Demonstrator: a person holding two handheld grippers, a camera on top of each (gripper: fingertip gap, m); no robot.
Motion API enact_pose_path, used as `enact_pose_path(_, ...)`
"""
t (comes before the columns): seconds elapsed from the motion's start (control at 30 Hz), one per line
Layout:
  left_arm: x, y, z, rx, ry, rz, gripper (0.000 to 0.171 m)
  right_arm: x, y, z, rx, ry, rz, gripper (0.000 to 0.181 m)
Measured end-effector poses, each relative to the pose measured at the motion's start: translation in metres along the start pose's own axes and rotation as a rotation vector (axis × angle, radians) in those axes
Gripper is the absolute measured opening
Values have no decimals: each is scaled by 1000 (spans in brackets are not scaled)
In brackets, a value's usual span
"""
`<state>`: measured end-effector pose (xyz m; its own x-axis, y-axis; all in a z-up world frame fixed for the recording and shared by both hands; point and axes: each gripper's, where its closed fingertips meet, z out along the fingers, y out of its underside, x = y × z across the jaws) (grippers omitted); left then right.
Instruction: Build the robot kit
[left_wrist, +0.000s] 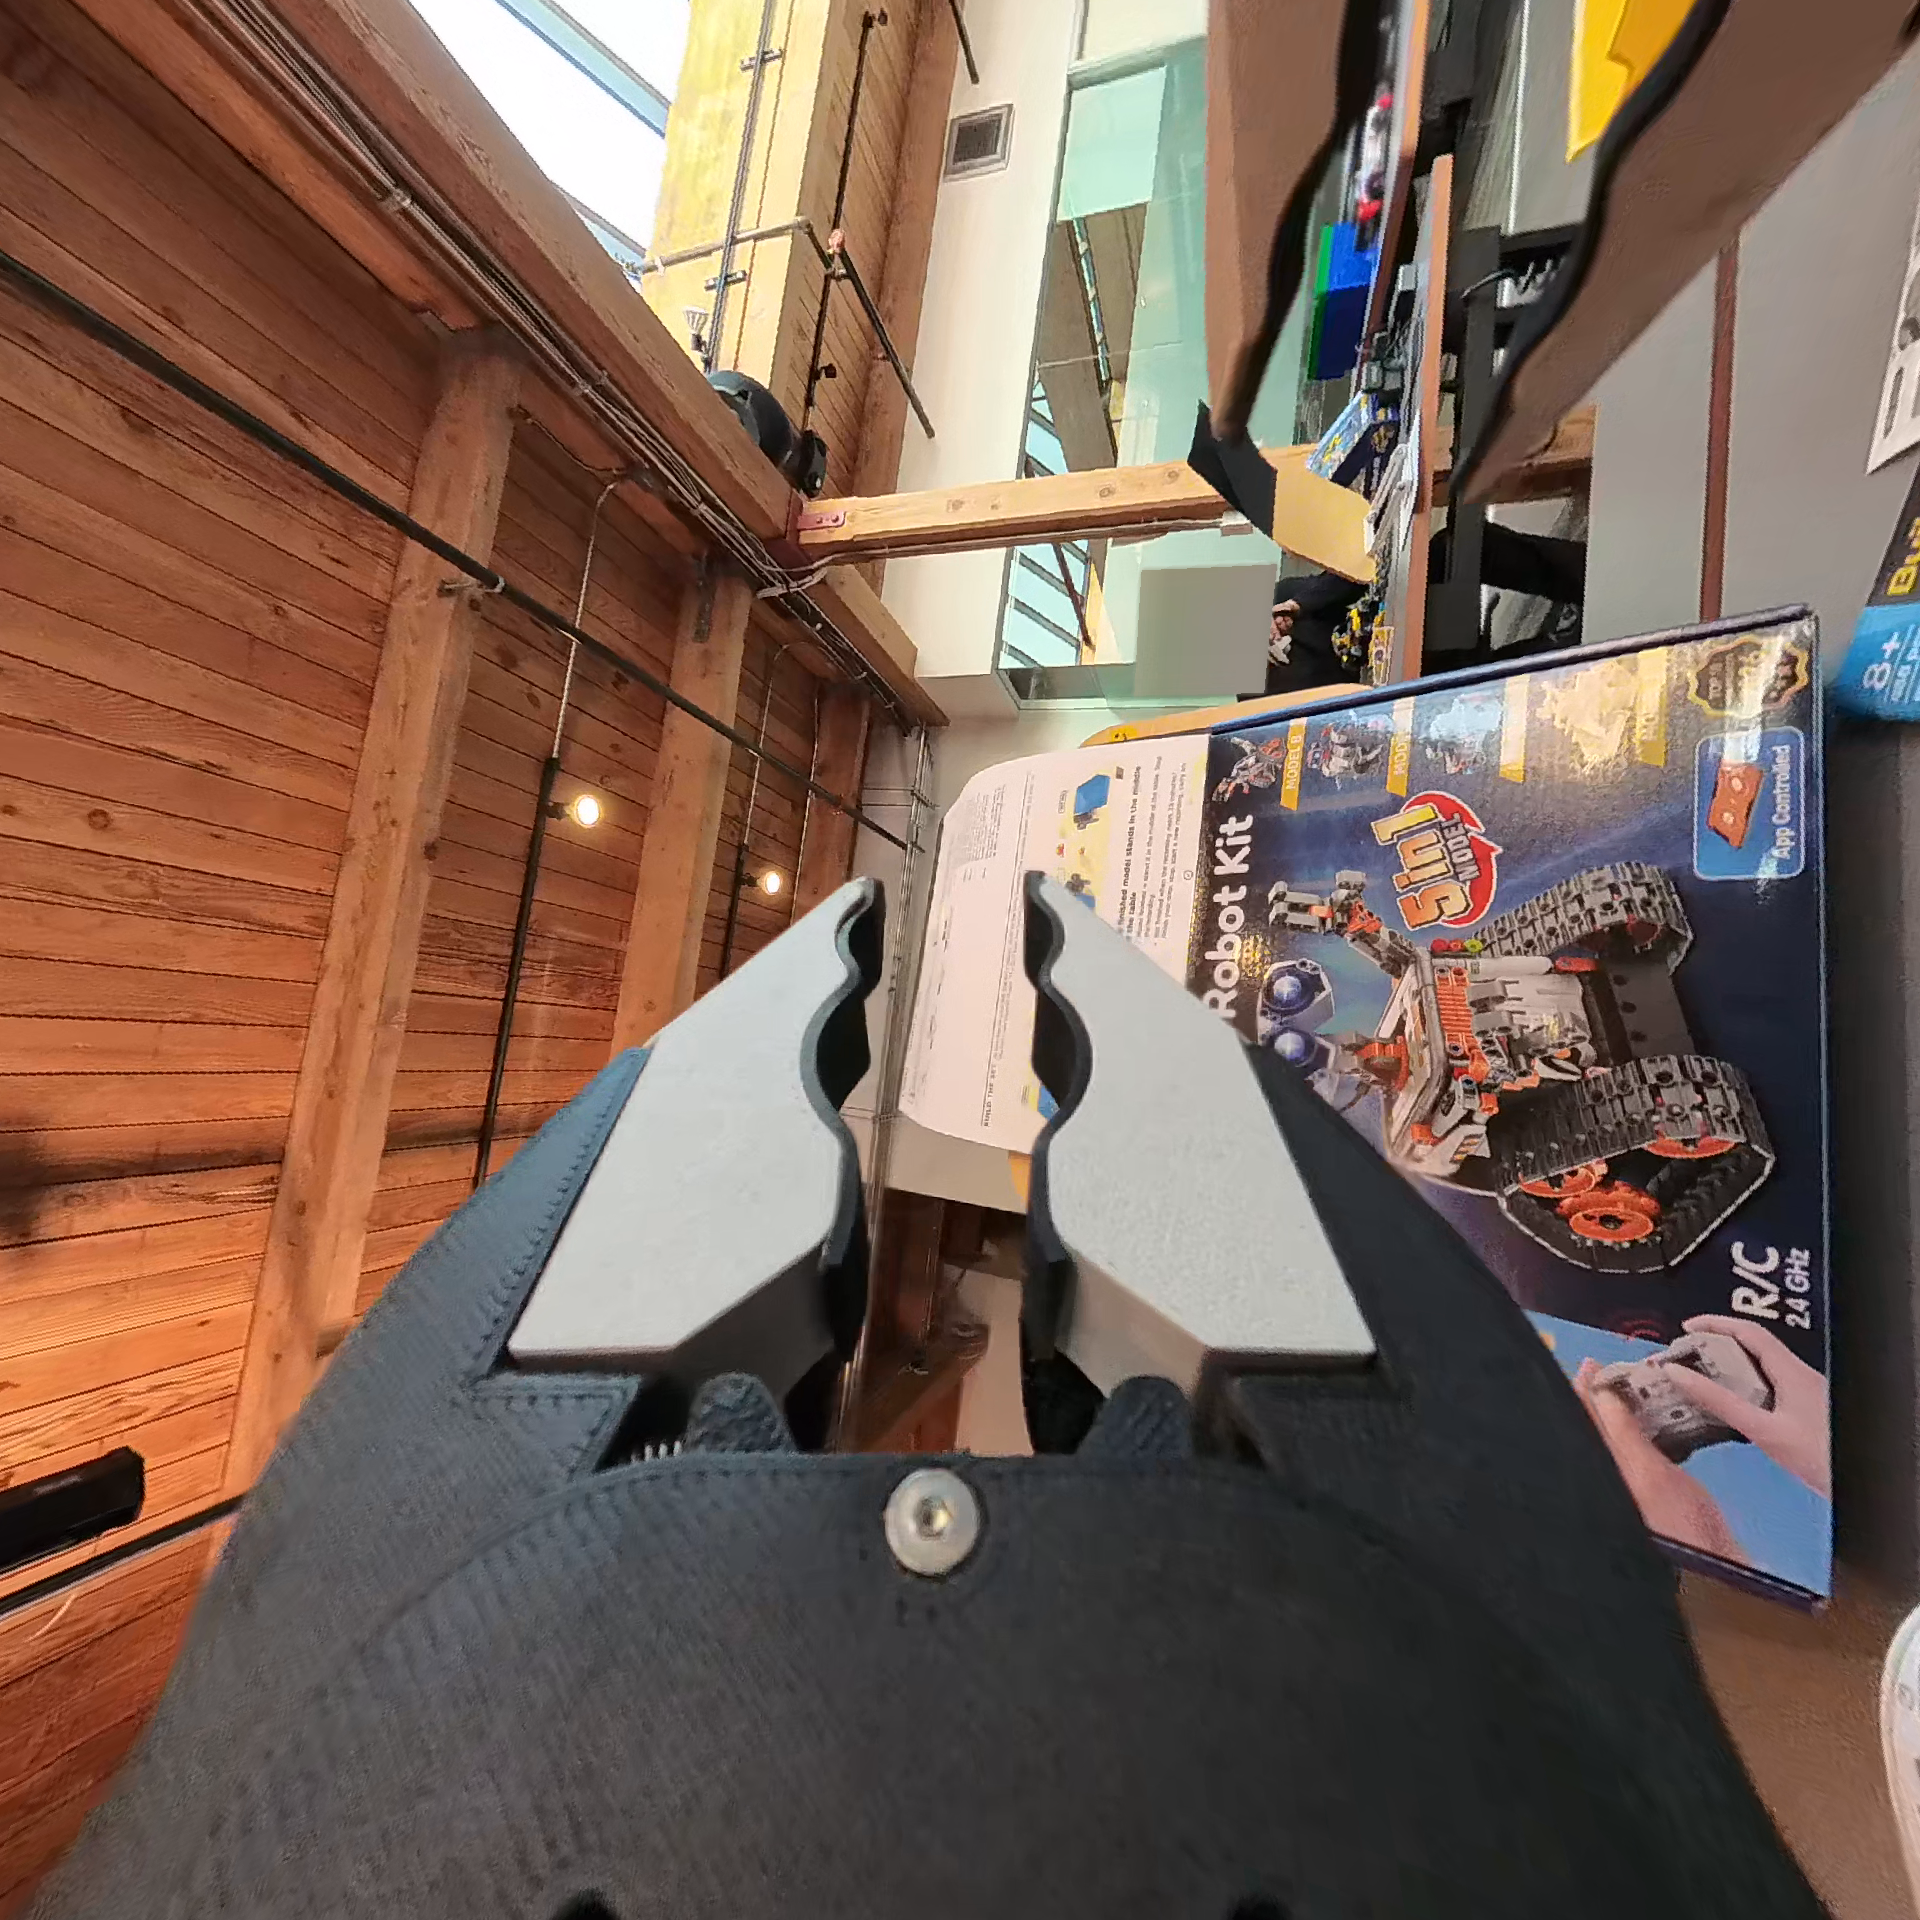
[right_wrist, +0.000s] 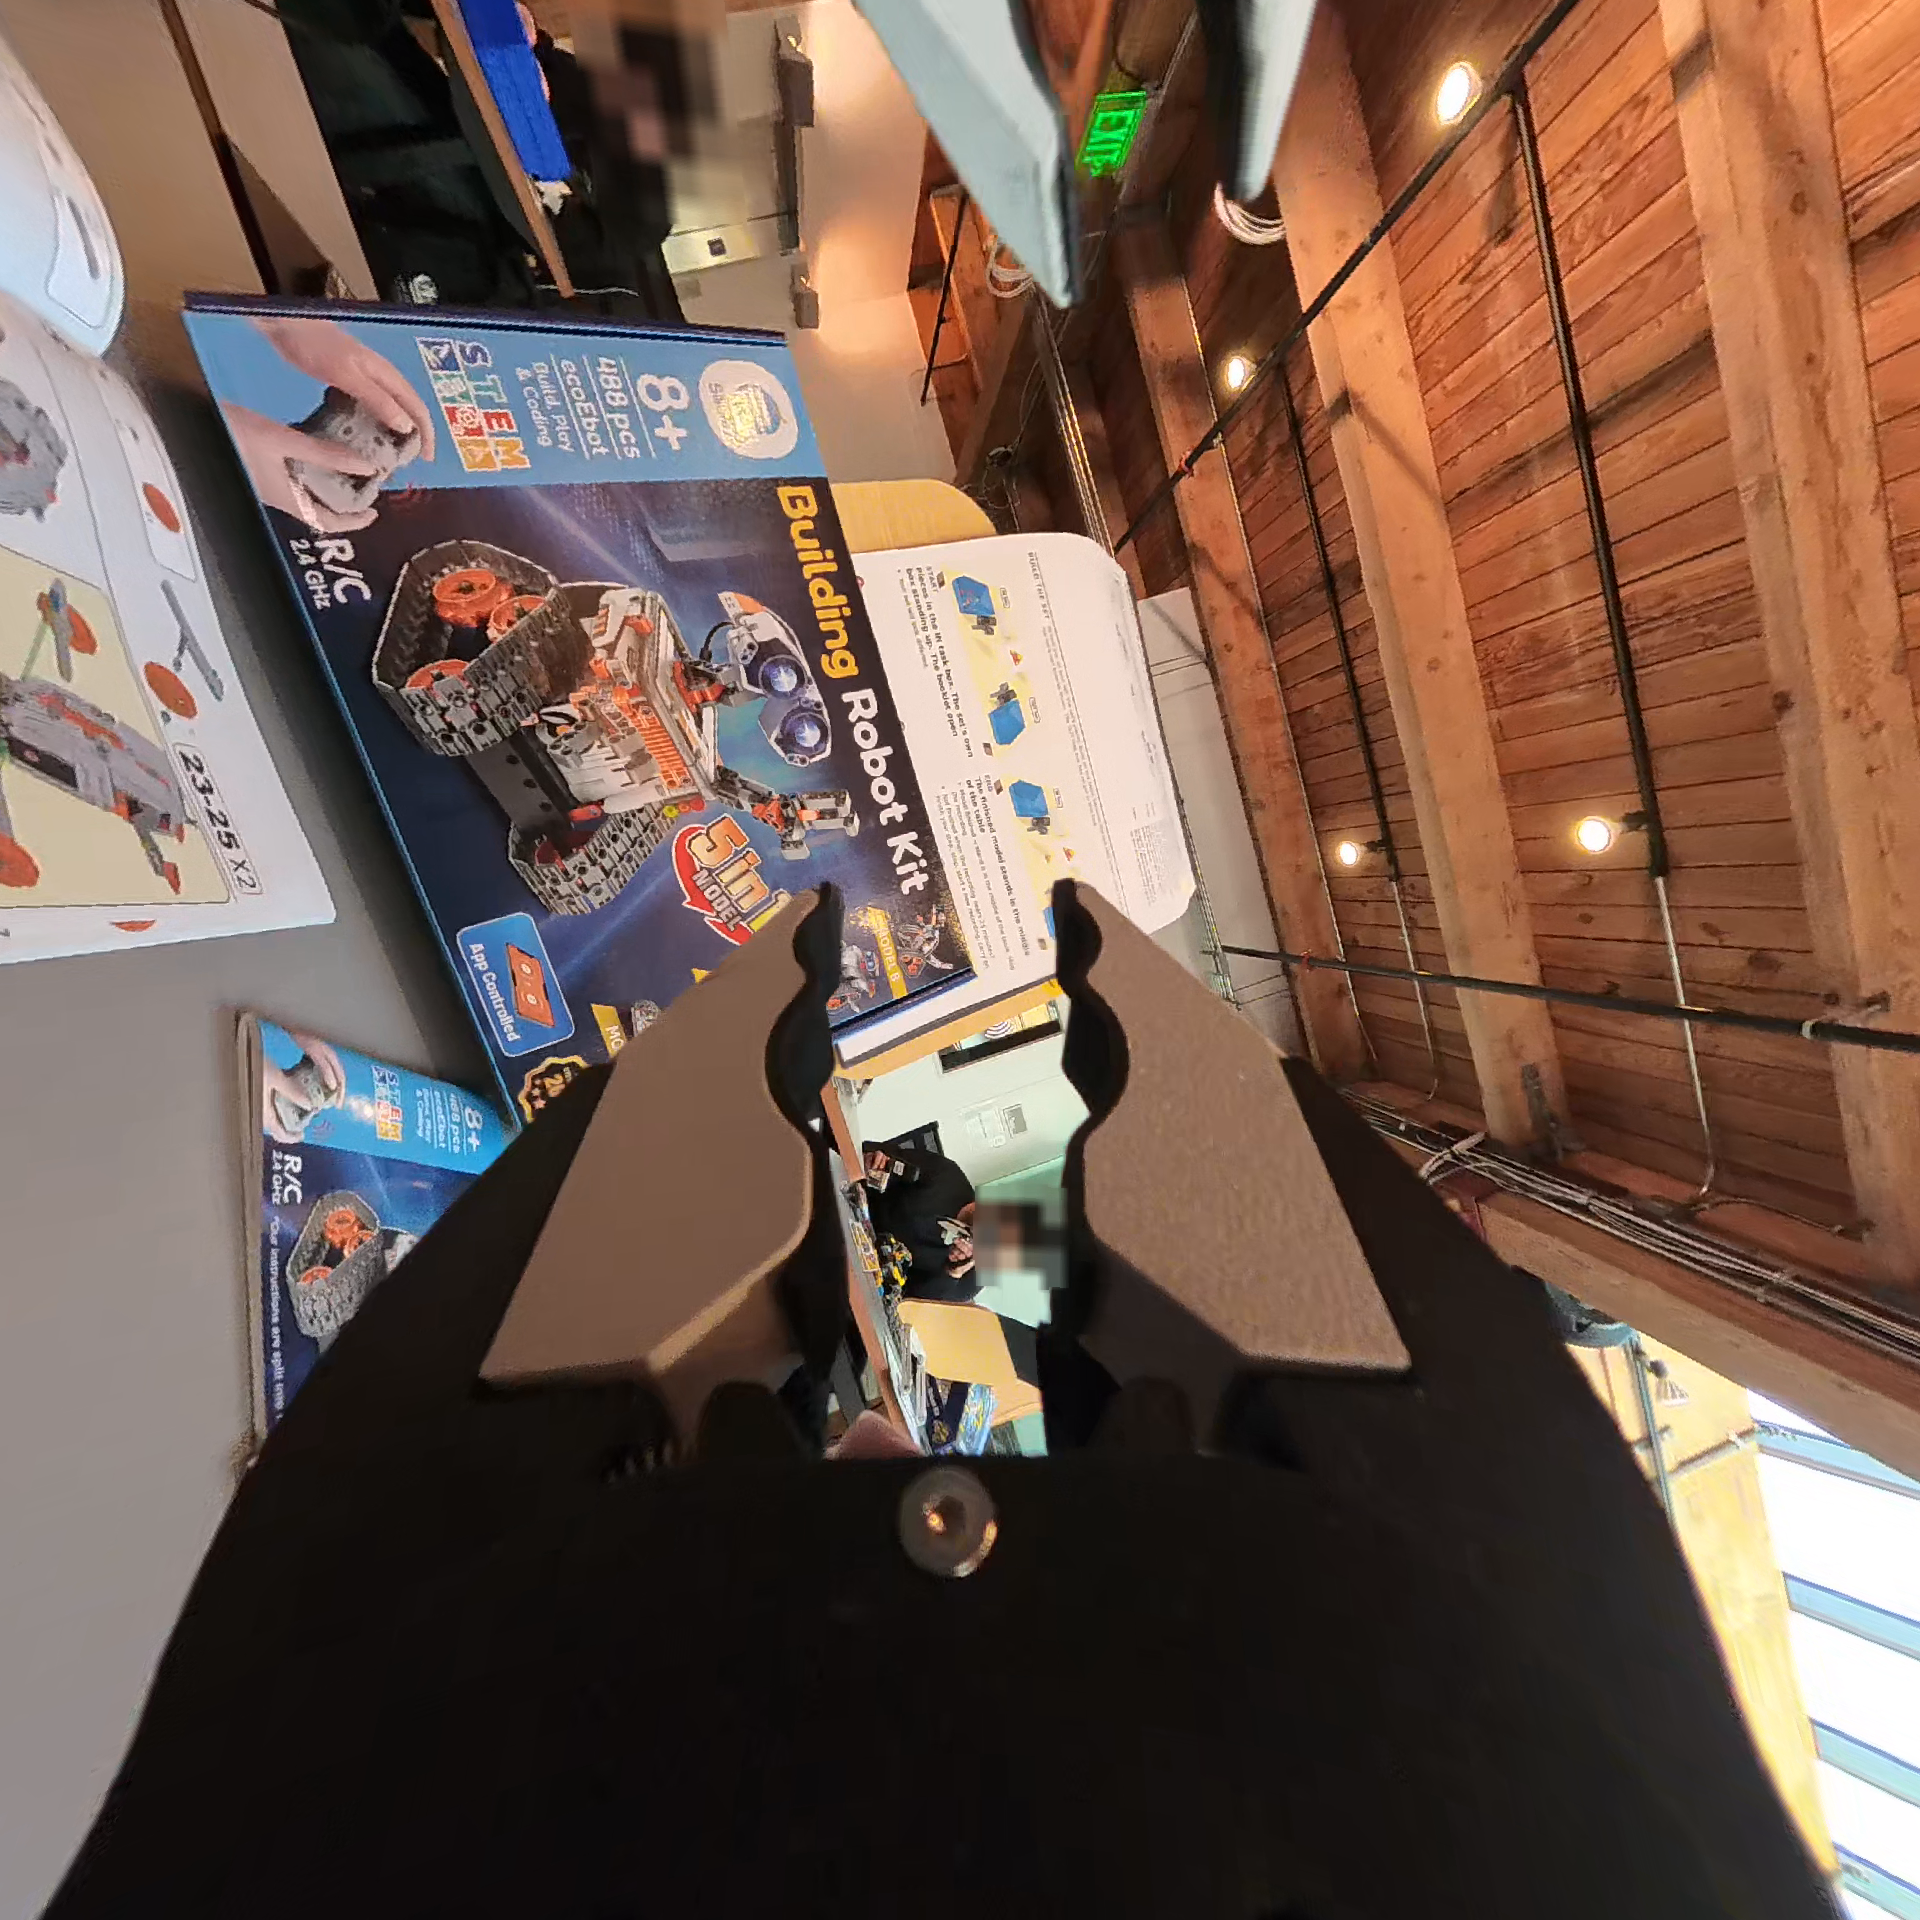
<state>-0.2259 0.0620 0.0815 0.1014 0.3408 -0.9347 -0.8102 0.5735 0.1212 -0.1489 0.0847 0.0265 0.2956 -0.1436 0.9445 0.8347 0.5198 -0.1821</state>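
1. Left gripper (left_wrist: 954, 904): jaws parted by a modest gap, nothing between them, touching nothing. It is held in the air, tipped on its side so the room reads sideways.
2. Right gripper (right_wrist: 940, 909): jaws likewise part-open and empty, also held clear of everything and rolled the opposite way.
3. Landmark: the big toy kit box (left_wrist: 1538, 1039), dark blue with a tracked grey-and-orange robot pictured on its lid. It lies flat on the grey worktop (right_wrist: 125, 1299). In the left wrist view it sits just beside that gripper's fingertips, on the right of the frame; in the right wrist view (right_wrist: 582, 665) it sits just past the fingertips, on the left.
4. Nearer than the box in the right wrist view: a smaller booklet (right_wrist: 353, 1174) with the same robot artwork, lying on the worktop near the box's corner.
5. Beside the box, towards the frame's left edge: an open instruction sheet (right_wrist: 114, 707) showing build diagrams, apart from the box.
6. Behind the box: a white printed sheet (right_wrist: 1039, 727), propped or standing at the box's far edge; whether it touches the box I cannot tell. Same sheet in the left view (left_wrist: 1039, 935), seen through the jaw gap.
7. Farther off: other tables with coloured parts, a person seated (face patched out).
8. Farthest: timber plank ceiling (left_wrist: 260, 779) with beams, conduit and small lamps.
9. Judgement: neither gripper is engaged with anything; both simply hover near the box.
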Motion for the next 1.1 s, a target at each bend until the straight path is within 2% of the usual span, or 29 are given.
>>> enact_pose_path(0.07,1,-1,0,3,-7,41,18,0,0,0,1,0,-4,40)
enact_pose_path(0.17,5,-4,-1,9,-17,136,17,-4,2,1,-2,-10,-17,41)
enact_pose_path(0.3,9,-3,0,-6,-21,183,22,-17,8,3,-14,-59,-36,46)
enact_pose_path(0.4,9,4,1,-25,-7,104,26,-32,9,3,-6,-133,-30,38)
enact_pose_path(0.47,6,12,2,-54,29,-81,23,-39,7,2,6,-179,64,35)
enact_pose_path(0.53,6,27,4,-119,109,-354,7,-48,9,3,-25,-258,195,35)
enact_pose_path(0.6,16,38,3,-184,252,-635,9,-54,18,4,-88,-310,279,35)
enact_pose_path(0.67,23,38,-2,-189,396,-881,3,-59,24,3,-111,-340,300,29)
enact_pose_path(0.73,18,33,-6,-132,466,-1036,0,-61,24,3,-106,-359,330,24)
enact_pose_path(0.83,5,24,-13,-32,541,-1232,0,-61,21,3,-95,-390,489,22)
enact_pose_path(0.97,-39,14,-23,222,601,-1641,0,-44,18,3,-41,-369,688,18)
enact_pose_path(1.1,-89,41,-33,486,609,-2121,0,-20,18,2,46,-343,1026,14)
